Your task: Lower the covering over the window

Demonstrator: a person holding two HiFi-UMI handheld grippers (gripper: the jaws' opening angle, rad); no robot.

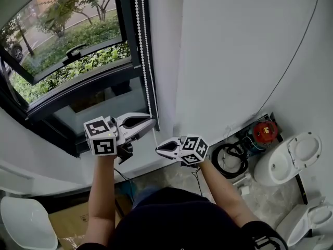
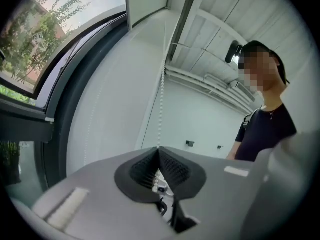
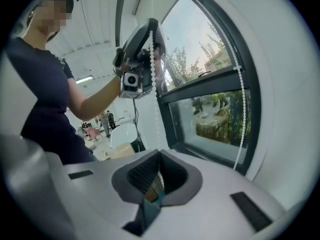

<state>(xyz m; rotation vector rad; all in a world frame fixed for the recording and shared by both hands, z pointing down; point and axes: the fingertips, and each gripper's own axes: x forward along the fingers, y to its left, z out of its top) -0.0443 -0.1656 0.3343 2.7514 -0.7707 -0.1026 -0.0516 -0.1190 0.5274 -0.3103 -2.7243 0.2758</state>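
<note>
A plain white wall fills the right of my head view. On the left is a dark-framed window that looks out on green hedges.

Down on the stone floor, a brown cardboard box sits at the lower left. Its inside is cut off from me. On the right, a white oval bowl with a raised lid shows only white within.

The white beaded pull chain for the covering hangs along the right edge of the window frame. My left hand-held gripper has its jaws closed tight on that chain, with beads pinched between the ribbed black pads. My right hand-held gripper is just below and beside it. Its jaws are also together, and a strand of the chain runs down from the left one into their tip.

A flat white panel hangs high beside the glass in the left gripper view. I cannot tell whether it is the covering. In the head view the glass is uncovered.
</note>
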